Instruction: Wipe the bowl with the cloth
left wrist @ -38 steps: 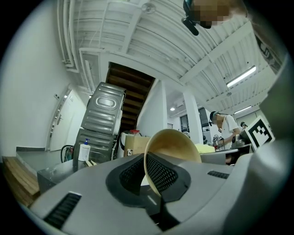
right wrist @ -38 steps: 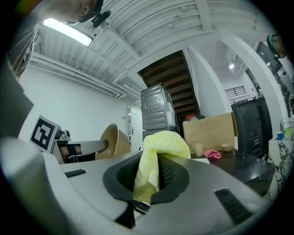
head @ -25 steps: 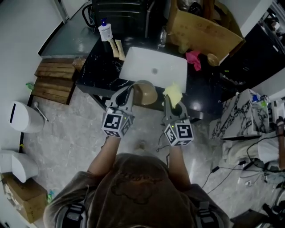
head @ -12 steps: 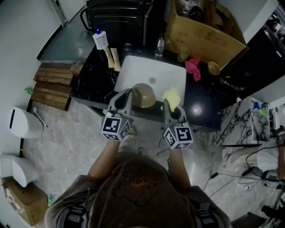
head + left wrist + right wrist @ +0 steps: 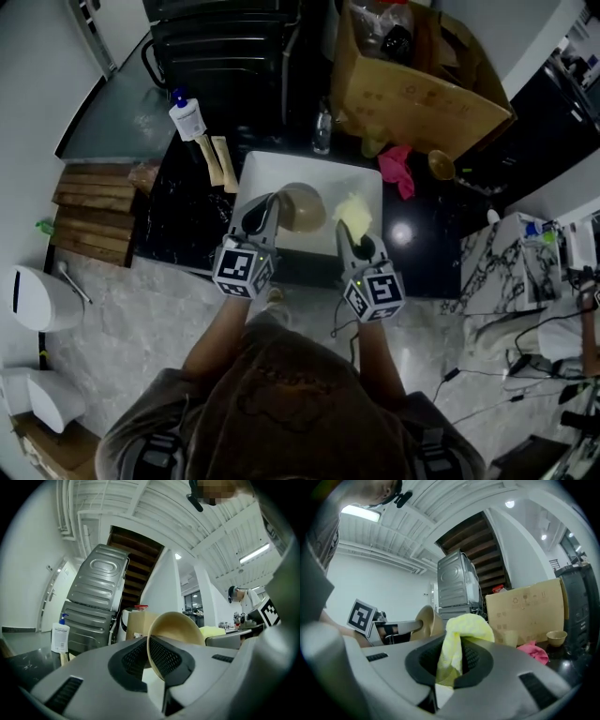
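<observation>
As my left tongs point(image 5: 149, 656) clench the thin rim of the bowl point(image 5: 180, 626), my right tongs point(image 5: 452, 665) are pinched shut on the yellow cloth point(image 5: 464, 627). Both hang over the white sink point(image 5: 272, 175) set in the black bench point(image 5: 183, 225), with bowl and cloth just beside each other and, as far as I can tell, apart. The bowl looks stiff, smooth and light, so I judge it could swivel or slip in this 1-edge hold and needs firm pressure. The cloth is soft and floppy. Its loose wad above the tongs should meet the bowl's inside.
</observation>
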The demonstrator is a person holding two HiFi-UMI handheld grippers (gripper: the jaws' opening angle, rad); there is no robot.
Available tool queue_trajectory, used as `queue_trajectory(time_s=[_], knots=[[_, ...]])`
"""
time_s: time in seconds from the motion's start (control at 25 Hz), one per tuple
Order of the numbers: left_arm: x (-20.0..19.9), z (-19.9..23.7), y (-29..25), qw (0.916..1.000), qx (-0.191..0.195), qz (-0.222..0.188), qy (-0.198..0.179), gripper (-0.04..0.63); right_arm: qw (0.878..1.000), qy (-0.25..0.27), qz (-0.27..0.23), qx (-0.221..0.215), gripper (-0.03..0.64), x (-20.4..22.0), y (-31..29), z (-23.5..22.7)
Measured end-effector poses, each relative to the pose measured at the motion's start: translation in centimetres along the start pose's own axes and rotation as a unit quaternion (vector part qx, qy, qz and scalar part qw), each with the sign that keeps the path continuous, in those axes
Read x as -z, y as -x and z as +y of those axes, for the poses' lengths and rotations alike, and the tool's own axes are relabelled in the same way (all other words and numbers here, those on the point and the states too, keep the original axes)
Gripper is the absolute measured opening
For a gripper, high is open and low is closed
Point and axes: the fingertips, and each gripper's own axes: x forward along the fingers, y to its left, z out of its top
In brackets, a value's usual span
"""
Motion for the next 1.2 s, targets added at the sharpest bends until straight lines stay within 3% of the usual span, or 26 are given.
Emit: queue_trajectory(time_s=[0.4, 0.76, 1.04, 1.2], knots=[[1.2, 3.3, -6.9, 0.9943, 0.090, 0.050, -0.026, 0.020, 0.999, 0.024, 0.021, 0.022, 0.020, -0.9, -5.3, -3.3], [1.8, 2.4, -9.9, 0.9821, 0.146, 0.108, -0.050, 0.020, 0.998, 0.046, 0.046, -0.011, 0.021, -0.8, -6.7, -5.6], [2.1, 0.5, -11.2, 0.9536, 0.221, 0.168, -0.116, 0.020, 0.984, 0.111, 0.091, -0.103, 0.021, -0.8, -7.7, -5.4], [3.4, -1.1, -10.9, 0.9198, 0.281, 0.225, -0.156, 0.020, 0.967, 0.147, 0.131, -0.163, 0.021, 1.1, -7.9, -4.6]])
